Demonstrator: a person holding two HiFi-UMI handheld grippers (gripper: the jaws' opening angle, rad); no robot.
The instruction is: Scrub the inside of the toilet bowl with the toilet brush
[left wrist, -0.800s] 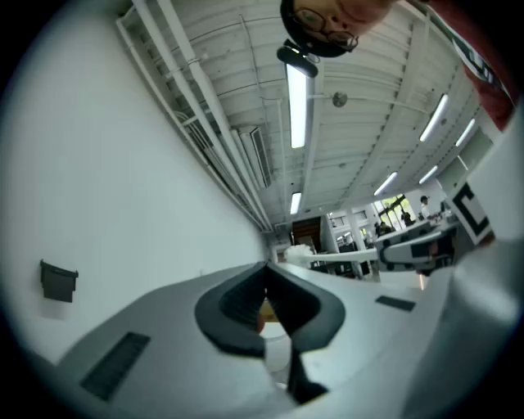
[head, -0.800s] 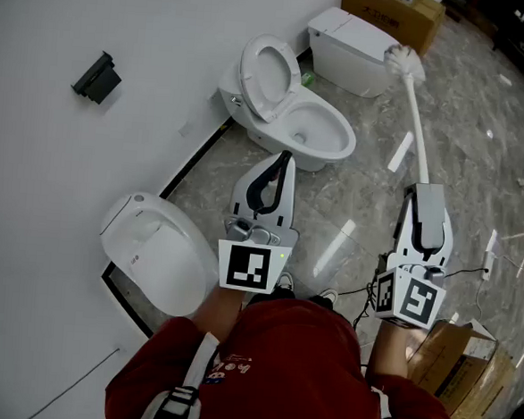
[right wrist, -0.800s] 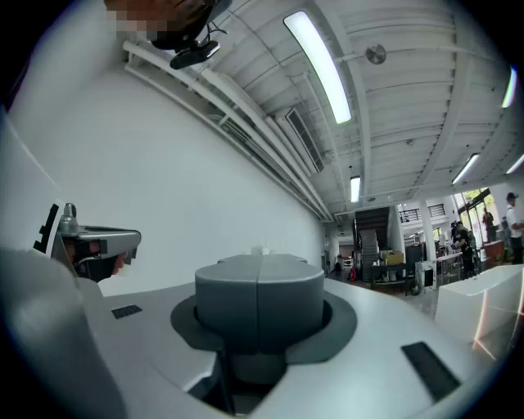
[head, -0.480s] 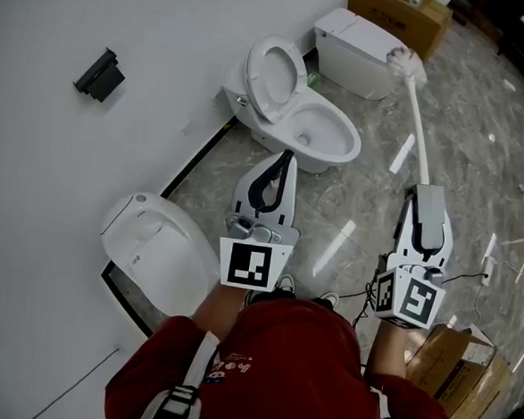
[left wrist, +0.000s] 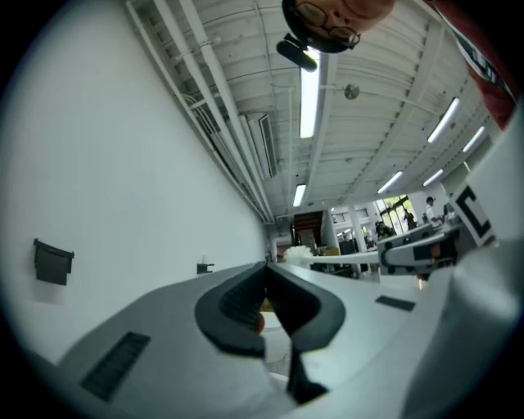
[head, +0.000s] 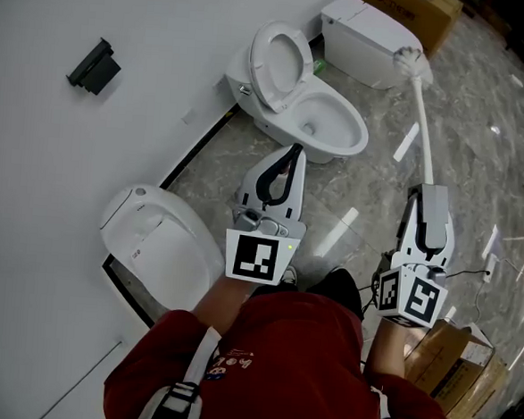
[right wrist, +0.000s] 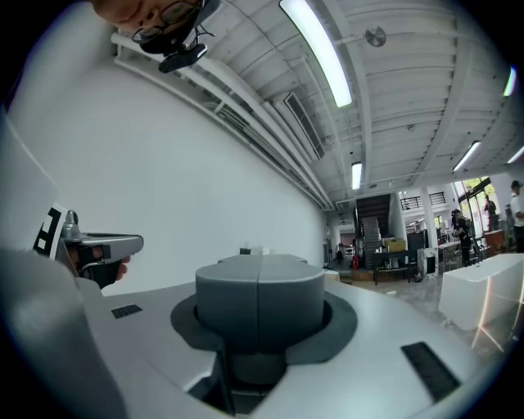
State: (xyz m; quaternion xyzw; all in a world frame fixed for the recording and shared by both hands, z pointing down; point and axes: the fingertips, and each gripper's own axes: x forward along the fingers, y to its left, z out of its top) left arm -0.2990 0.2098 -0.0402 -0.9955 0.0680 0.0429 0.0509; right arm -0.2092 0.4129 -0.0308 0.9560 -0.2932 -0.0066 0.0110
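The white toilet (head: 326,124) stands against the wall with its seat and lid (head: 284,58) raised and the bowl open. My right gripper (head: 427,191) is shut on the thick grey end of the toilet brush (head: 421,117). The long white handle points forward, and the bristle head (head: 414,62) hangs in the air to the right of the bowl. In the right gripper view the grey handle end (right wrist: 259,311) fills the space between the jaws. My left gripper (head: 293,151) is shut on nothing, its tips just short of the bowl's near rim, meeting in the left gripper view (left wrist: 266,268).
A second white toilet (head: 148,241) with its lid down sits at the lower left. A third (head: 373,33) stands behind the bowl, with a cardboard box (head: 424,5) past it. Another box (head: 462,361) and cables (head: 486,265) lie at the right. A white wall (head: 87,147) runs along the left.
The person has stepped a little toward the toilet, and a dark shoe now shows below the grippers. Both grippers keep their pose, the brush still held.
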